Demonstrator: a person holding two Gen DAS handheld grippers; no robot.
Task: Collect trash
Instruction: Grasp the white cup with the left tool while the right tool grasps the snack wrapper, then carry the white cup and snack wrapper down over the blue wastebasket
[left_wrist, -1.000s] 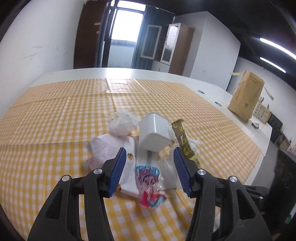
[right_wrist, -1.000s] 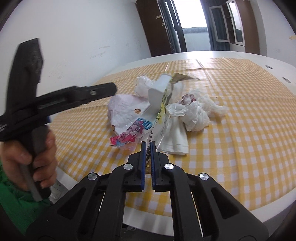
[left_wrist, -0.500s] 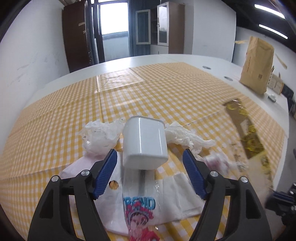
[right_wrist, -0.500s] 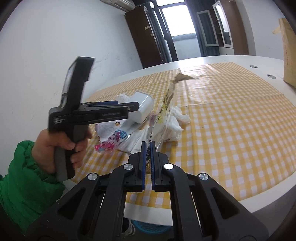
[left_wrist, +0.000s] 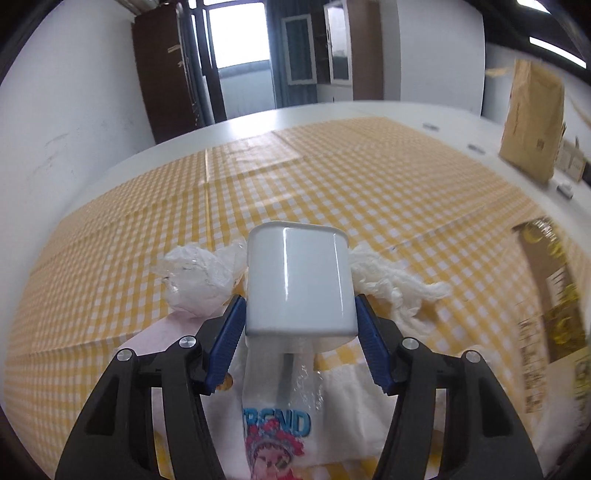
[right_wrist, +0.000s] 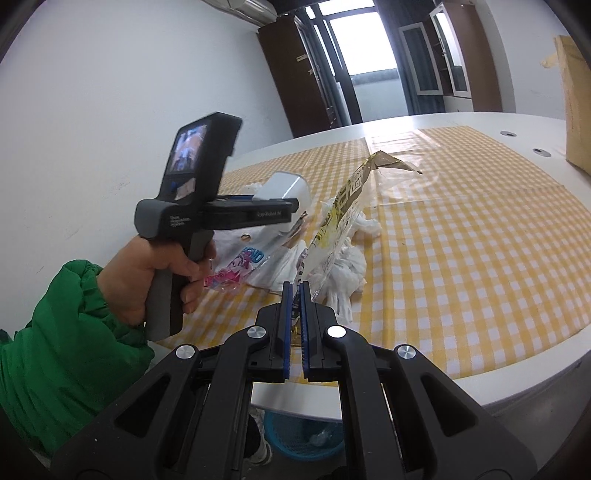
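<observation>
- Left gripper (left_wrist: 299, 325): blue fingers (left_wrist: 227, 341) have just been closing, now pressed on both sides of the white container (left_wrist: 298, 282)
- Container sits amid crumpled tissues (left_wrist: 197, 275) and a printed plastic bag (left_wrist: 275, 430) on the checked counter (left_wrist: 369, 192)
- Right gripper (right_wrist: 294, 295): fingers clenched on the gold snack wrapper (right_wrist: 345, 210), lifted off the counter
- Blue bin (right_wrist: 303, 434) below the counter edge

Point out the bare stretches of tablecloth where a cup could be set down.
Free: the yellow checked tablecloth beyond the white plastic cup, out to the brown paper bag. Crowded: around the cup, with crumpled white tissues and a printed plastic wrapper.
</observation>
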